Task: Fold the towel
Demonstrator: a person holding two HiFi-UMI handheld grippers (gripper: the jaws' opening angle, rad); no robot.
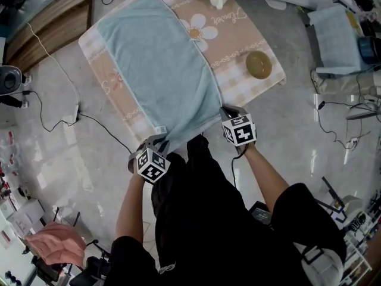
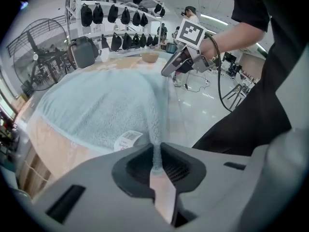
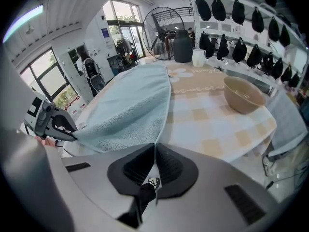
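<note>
The towel (image 1: 158,70) lies spread flat along the worktop (image 1: 241,37), left of the bowl (image 1: 258,64). You have the left gripper (image 2: 155,161) clamped on its near left corner and the right gripper (image 3: 153,151) clamped on its near right corner, likely so you can carry that edge over evenly.

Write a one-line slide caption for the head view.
The left gripper and right gripper grip the blue towel by its near corners.
</note>
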